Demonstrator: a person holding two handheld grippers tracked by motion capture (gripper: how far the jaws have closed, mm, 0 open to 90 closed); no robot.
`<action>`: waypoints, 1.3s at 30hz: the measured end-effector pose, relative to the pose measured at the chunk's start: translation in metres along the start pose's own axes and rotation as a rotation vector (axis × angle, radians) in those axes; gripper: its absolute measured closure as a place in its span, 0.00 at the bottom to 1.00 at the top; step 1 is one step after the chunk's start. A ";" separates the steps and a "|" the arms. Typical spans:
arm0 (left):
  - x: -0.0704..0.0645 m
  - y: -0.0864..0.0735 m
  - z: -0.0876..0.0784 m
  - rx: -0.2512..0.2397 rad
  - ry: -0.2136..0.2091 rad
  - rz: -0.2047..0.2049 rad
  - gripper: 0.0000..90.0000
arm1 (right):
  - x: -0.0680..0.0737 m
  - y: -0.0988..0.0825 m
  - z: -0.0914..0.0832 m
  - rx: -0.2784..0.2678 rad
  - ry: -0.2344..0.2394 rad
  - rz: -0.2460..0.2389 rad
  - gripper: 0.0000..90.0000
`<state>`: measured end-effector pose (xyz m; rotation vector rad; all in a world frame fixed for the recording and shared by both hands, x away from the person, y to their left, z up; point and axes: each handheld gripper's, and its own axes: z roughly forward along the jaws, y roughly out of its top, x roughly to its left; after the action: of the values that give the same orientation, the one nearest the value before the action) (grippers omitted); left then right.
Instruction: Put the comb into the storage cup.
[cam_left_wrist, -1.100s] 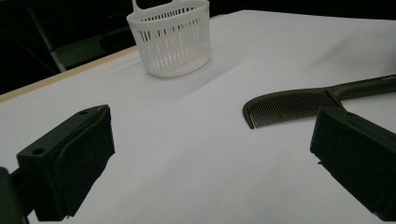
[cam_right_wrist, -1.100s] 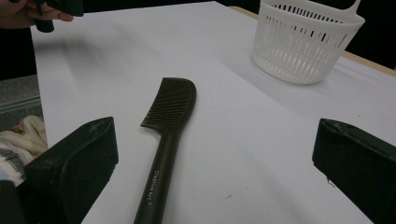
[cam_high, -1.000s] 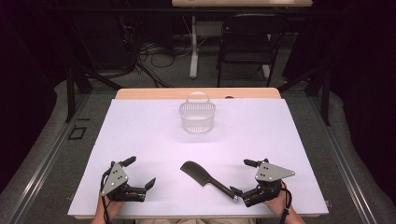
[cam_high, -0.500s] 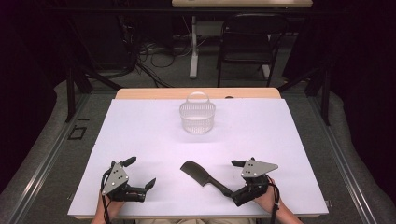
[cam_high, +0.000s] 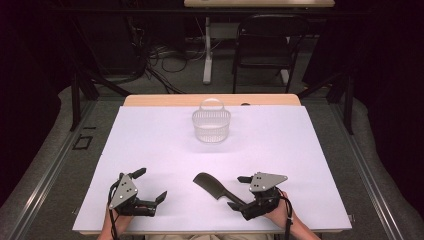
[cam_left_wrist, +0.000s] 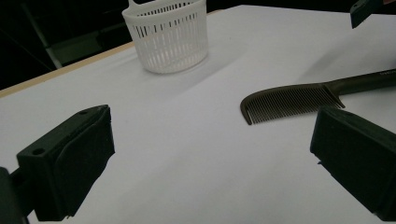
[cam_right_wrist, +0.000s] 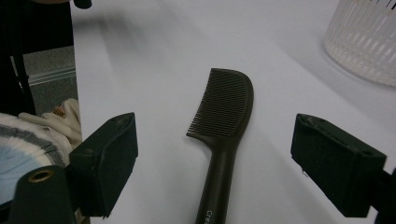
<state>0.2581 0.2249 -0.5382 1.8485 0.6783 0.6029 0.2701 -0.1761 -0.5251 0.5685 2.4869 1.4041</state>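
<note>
A dark comb (cam_high: 212, 186) lies flat on the white table (cam_high: 300, 150) near the front, teeth end to the far left, handle toward my right gripper (cam_high: 239, 192). In the right gripper view the comb's handle (cam_right_wrist: 219, 177) runs between the jaws of that gripper (cam_right_wrist: 219, 156). The jaws have just been closing but stand apart from the handle on both sides, so it is open. My left gripper (cam_high: 150, 185) rests at the front left, open and holding nothing (cam_left_wrist: 212, 156). In its view the comb (cam_left_wrist: 289, 100) lies ahead to the right. A white slatted basket (cam_high: 211, 125) stands upright at the back middle.
The basket (cam_left_wrist: 168, 35) looks empty from the left gripper view, and its wall (cam_right_wrist: 364, 42) shows at the upper right of the right gripper view. A wooden table edge (cam_high: 165, 100) lies behind it, with a chair (cam_high: 265, 45) and cables on the floor beyond.
My right gripper has slid left along the front of the table, bringing its jaws around the comb's handle. The left gripper, the comb and the basket have stayed put.
</note>
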 end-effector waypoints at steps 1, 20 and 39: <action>0.000 0.000 0.000 -0.001 0.000 0.001 0.00 | 0.001 0.000 0.000 0.007 -0.001 0.002 0.21; 0.000 0.000 0.000 0.003 -0.002 0.004 0.00 | 0.010 -0.006 0.004 0.100 0.007 -0.049 0.97; 0.000 0.000 0.000 0.003 -0.001 0.006 0.00 | 0.019 -0.011 0.004 0.158 0.034 -0.088 1.00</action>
<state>0.2584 0.2245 -0.5378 1.8538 0.6736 0.6051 0.2525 -0.1694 -0.5368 0.4620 2.6315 1.2038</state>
